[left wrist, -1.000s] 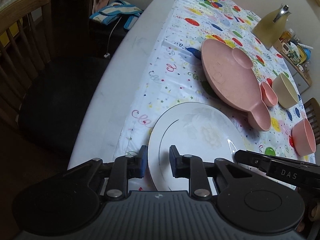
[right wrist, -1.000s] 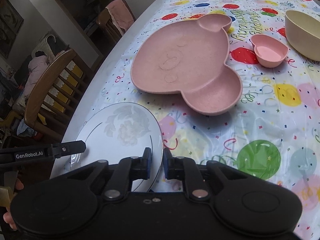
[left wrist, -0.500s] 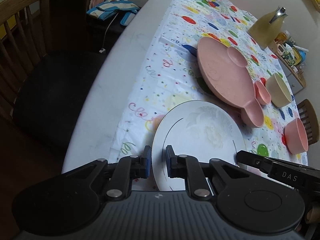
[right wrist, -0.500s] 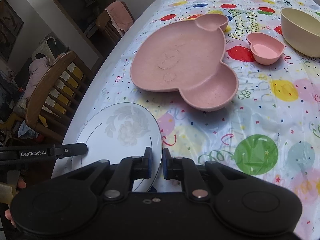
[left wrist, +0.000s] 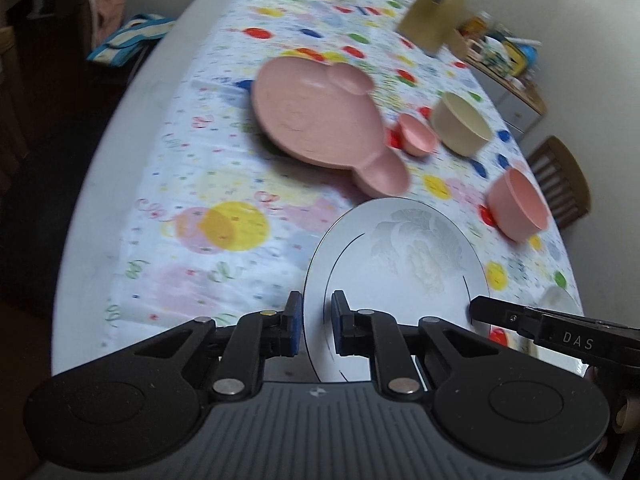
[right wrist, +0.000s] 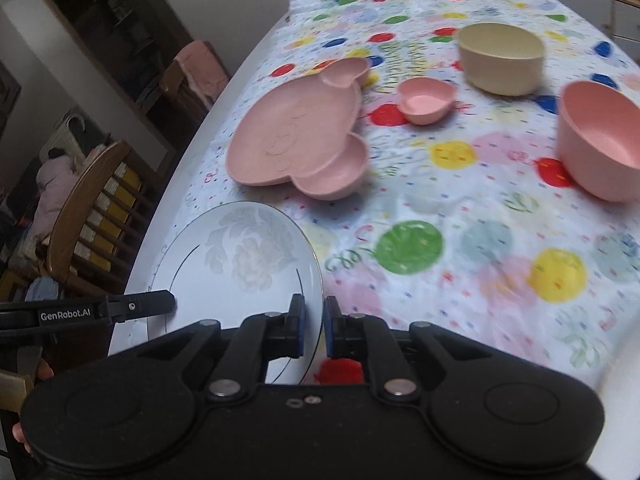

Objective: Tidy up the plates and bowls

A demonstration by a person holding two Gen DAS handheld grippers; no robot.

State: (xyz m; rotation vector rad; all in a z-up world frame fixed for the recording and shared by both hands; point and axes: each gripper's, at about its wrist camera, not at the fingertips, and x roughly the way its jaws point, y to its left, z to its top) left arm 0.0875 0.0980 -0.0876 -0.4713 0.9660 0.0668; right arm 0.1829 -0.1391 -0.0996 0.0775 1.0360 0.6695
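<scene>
Jaws on both grippers are clamped on the white plate (left wrist: 400,264), one at each side of its near rim: left gripper (left wrist: 314,328) pinches the rim's left edge, right gripper (right wrist: 313,330) pinches the right edge, rim running through each gap. Plate sits directly ahead of both sets of jaws, held between the two hands, face up and tilted, apparently lifted off the surface (left wrist: 120,168) rather than resting on it. Neither hand is nearer; it's a shared two-point hold, so the next move depends on both moving together. The pink bear-shaped plate (right wrist: 296,140) lies straight ahead of the white plate's far rim, near but not touching. Small pink dish (right wrist: 426,100), beige bowl (right wrist: 500,58) and pink bowl (right wrist: 600,140) are further out to the right. Likely destination is on or beside the pink plate, judging from the task. Versus a second ago: the white plate lay over the tablecloth's near left edge by the chair; now it's shifted right and forward, with the yellow and pink balloon prints exposed to its left and the pink bowl much closer. Both views are motion-blurred, so the carry looks under way.
</scene>
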